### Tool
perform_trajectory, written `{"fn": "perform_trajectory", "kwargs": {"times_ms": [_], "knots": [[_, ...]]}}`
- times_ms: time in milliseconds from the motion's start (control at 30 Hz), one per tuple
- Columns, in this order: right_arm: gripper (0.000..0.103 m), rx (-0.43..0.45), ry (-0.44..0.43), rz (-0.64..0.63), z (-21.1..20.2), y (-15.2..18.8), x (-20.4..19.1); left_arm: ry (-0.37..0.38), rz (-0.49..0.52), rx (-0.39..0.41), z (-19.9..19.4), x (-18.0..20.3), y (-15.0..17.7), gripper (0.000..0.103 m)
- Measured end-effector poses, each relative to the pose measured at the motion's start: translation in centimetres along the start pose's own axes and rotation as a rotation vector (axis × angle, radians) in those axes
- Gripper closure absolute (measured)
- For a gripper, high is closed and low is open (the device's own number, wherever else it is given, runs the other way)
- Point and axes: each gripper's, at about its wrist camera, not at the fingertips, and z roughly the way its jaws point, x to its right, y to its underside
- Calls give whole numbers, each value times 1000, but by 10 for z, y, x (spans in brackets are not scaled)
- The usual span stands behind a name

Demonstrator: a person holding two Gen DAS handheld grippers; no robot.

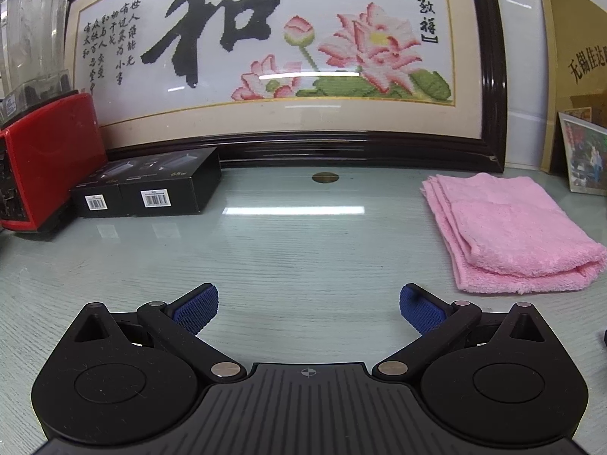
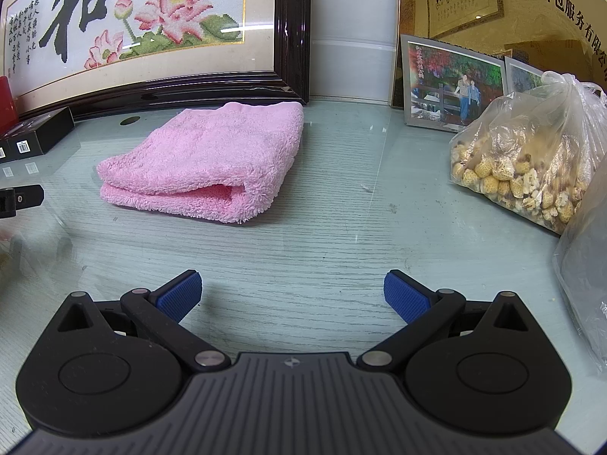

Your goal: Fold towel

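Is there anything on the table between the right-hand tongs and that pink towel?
Nothing: the right wrist view shows only bare glass tabletop between the open right tongs and the folded pink towel.

A pale grey-green wood-grain table (image 1: 303, 250) under a glossy glass top carries everything, and the folded pink towel (image 2: 205, 159) serves as landmark. Behind and left of the towel, a framed lotus cross-stitch picture (image 1: 265, 45) stands on the table, leaning back. Further left of the towel lie two black boxes (image 1: 148, 187) with barcode labels, beside a red blender base (image 1: 45, 159). Right of the towel, well apart, sits a clear plastic bag of yellowish dried flowers (image 2: 527, 163); behind it stand framed photographs (image 2: 451, 83) and a gold plaque (image 2: 504, 3).
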Motion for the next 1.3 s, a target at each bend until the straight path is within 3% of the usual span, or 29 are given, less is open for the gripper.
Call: {"fn": "perform_trajectory", "kwargs": {"times_ms": [667, 1300], "knots": [[0, 0, 0, 0, 0, 0, 0, -39, -32, -11, 7, -23, -4, 0], [0, 0, 0, 0, 0, 0, 0, -89, -97, -30, 17, -73, -9, 0]]}}
